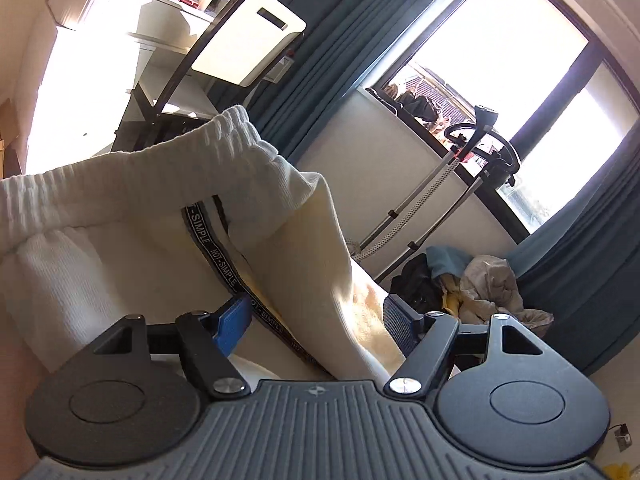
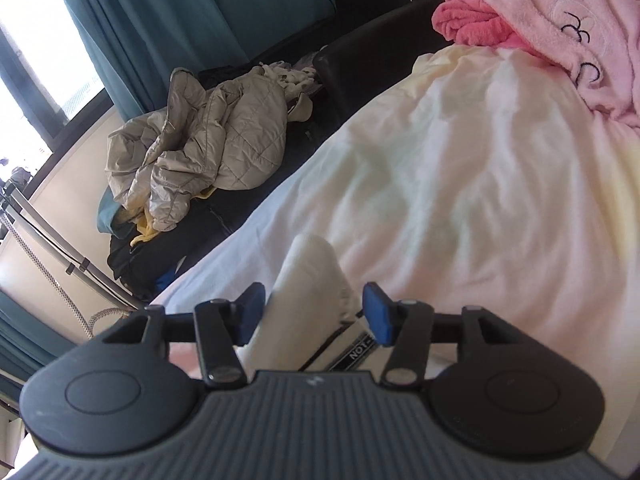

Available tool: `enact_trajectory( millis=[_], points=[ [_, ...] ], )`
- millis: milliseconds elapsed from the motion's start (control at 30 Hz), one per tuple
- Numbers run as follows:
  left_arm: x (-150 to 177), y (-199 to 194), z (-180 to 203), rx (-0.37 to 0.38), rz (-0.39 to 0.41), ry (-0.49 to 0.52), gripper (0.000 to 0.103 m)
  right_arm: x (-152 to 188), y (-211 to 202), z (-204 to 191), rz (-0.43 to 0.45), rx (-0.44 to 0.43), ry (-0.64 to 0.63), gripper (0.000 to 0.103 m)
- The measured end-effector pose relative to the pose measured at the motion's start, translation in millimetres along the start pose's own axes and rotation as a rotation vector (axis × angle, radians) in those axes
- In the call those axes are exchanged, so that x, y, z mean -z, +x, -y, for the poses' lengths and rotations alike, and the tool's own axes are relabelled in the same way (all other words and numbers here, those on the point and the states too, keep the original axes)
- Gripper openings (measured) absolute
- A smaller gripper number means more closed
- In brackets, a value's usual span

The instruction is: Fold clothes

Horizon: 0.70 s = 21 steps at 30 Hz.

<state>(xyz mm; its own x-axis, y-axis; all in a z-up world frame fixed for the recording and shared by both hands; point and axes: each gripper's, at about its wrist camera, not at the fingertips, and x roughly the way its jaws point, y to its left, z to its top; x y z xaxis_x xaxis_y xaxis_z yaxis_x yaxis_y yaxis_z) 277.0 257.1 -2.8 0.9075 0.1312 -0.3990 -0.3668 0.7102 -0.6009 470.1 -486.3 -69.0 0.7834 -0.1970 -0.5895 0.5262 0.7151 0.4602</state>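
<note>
Both the left claw (image 1: 320, 320) and right claw (image 2: 314, 312) gape, seemingly untouched, around white trousers (image 1: 160, 208).

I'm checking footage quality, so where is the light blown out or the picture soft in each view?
Left wrist view: the window and the sunlit white desk are blown out, edges bow with fisheye. Right wrist view: the pale rumpled bedsheet looks soft and washed out.
</note>
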Motion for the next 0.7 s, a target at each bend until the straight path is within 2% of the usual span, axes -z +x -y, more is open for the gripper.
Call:
enact_trajectory(
  millis=[33,67,167,233,367,500,567,700],
  points=[
    [11,-15,2,0.006,0.031,0.0,0.087,1,-14,9,0.015,-0.006,0.017,0.06],
    [23,-29,2,-0.002,0.047,-0.022,0.088,2,-27,21,0.018,-0.015,0.048,0.06],
    [49,-50,-14,-0.033,-0.043,-0.139,0.087,4,-64,57,0.01,-0.035,0.166,0.06],
    [56,-61,-25,-0.046,-0.11,-0.17,0.087,9,-85,77,-0.006,-0.07,0.226,0.061],
    [51,-71,-56,0.011,-0.176,-0.263,0.088,33,-114,107,-0.1,-0.13,0.32,0.064],
    [47,-62,-91,0.067,-0.186,-0.434,0.088,63,-117,110,-0.226,-0.155,0.366,0.066],
    [47,-53,-106,0.091,-0.176,-0.507,0.088,72,-112,104,-0.258,-0.158,0.358,0.066],
    [37,-31,-113,0.095,-0.144,-0.488,0.088,72,-92,94,-0.213,-0.114,0.31,0.068]
  ],
)
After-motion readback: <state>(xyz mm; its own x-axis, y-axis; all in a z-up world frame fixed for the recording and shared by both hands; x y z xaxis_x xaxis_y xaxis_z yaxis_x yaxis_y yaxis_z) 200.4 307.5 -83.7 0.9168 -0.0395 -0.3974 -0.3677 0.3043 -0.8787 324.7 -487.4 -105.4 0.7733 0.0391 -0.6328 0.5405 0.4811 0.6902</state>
